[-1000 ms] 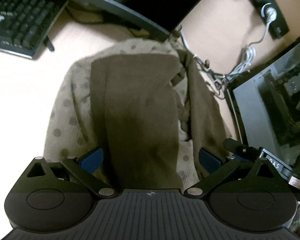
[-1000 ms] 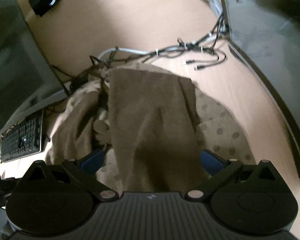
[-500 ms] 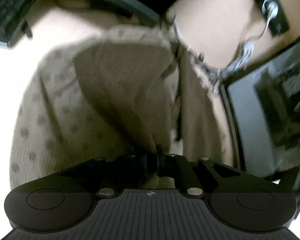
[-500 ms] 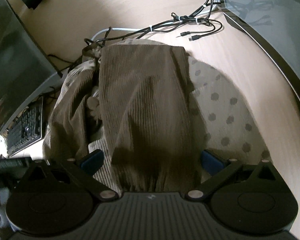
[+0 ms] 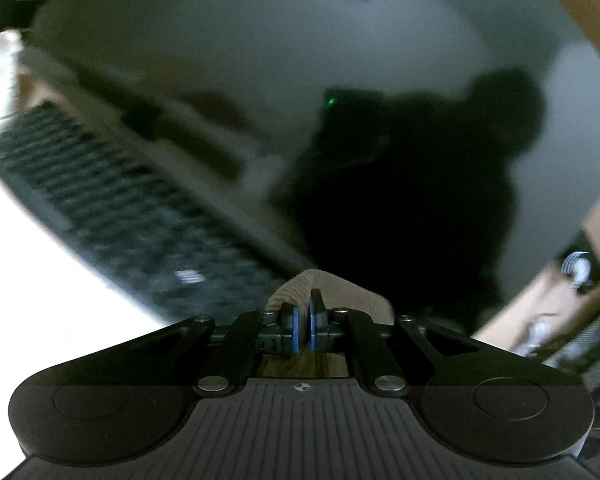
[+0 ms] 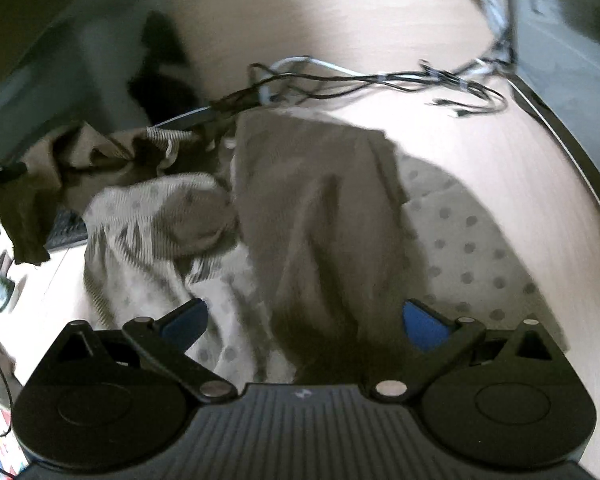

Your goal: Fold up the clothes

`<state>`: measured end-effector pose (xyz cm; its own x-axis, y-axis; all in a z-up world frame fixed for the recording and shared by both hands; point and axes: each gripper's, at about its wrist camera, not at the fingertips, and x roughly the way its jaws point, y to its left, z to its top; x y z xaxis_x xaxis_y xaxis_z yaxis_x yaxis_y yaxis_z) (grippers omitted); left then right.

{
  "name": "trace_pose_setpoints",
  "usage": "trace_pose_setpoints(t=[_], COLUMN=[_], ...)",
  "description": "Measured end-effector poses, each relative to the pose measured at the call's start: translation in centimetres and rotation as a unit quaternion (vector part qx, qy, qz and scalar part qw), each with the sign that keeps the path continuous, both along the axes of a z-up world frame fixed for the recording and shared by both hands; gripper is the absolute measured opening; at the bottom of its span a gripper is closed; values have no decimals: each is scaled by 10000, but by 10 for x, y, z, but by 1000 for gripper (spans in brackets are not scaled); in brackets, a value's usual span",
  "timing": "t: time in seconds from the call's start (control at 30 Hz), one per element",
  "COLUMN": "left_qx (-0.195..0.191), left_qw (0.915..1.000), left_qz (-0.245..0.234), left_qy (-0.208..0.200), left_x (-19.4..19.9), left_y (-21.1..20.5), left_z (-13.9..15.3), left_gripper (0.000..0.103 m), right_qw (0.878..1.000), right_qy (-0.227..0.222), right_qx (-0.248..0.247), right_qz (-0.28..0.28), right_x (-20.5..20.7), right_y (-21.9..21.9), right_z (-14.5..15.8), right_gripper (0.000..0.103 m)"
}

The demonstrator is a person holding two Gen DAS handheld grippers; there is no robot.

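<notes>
- Since the frame a second ago, the left gripper [image 5: 303, 326] has been closed on a fold of the brown garment [image 5: 332, 294] and swung up, so that a dark monitor [image 5: 260, 80] and a keyboard [image 5: 140, 216] are now seen in place of the cloth laid out on the desk.
- In the left wrist view, a ribbed tan edge of the cloth is seen pinched between the blue pads [image 5: 294, 330], which are drawn almost together; the rest of the garment is hidden below the gripper, and the picture is blurred by motion.
- In the right wrist view, the right gripper [image 6: 304, 320] is held wide apart with nothing between its pads, low over the near edge of the garment [image 6: 320, 220].
- The garment is spread on the wooden desk [image 6: 380, 20], with a dark corduroy panel lying over a lighter dotted side [image 6: 460, 248]; its far left part is seen lifted and bunched, near a tangle of cables [image 6: 360, 80].
- A fold is judged to be in hand, with one side raised by the left gripper.
- For the next move, the lifted part would need to be carried across and laid flat over the panel, while the near edge is pinned or gripped by the right gripper so that the cloth is not dragged towards the cables.
</notes>
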<state>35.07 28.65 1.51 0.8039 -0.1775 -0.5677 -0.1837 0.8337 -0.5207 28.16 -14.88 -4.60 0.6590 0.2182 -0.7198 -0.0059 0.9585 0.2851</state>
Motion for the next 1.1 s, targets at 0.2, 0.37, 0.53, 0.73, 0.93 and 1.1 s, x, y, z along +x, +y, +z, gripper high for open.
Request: trace_pose_setpoints(t=[0.2, 0.37, 0.53, 0.73, 0.93, 1.1], left_qx=[-760, -1186, -1581, -1460, 281, 201], left_qw=[9936, 9901, 9857, 9863, 9919, 9774], left_qz=[476, 370, -395, -751, -1237, -2081], left_qy=[687, 656, 441, 145, 10, 298], left_x=[-34, -47, -52, -67, -81, -71], left_y=[70, 97, 106, 111, 59, -18], left_z=[-43, -46, -34, -17, 16, -6], left_gripper=[27, 51, 91, 93, 94, 95], right_qw=[9970, 9978, 9957, 9920, 9878, 9598], right_qy=[-4, 526, 815, 1133, 709, 63], right_qx=[-556, -100, 417, 476, -900, -2005], right_qz=[529, 394, -139, -301, 1055, 1965], right_x=[10, 30, 36, 43, 63, 80], right_y=[59, 72, 57, 57, 88, 111], right_z=[-2, -22, -29, -31, -23, -20], right_gripper=[103, 103, 103, 103, 102, 68])
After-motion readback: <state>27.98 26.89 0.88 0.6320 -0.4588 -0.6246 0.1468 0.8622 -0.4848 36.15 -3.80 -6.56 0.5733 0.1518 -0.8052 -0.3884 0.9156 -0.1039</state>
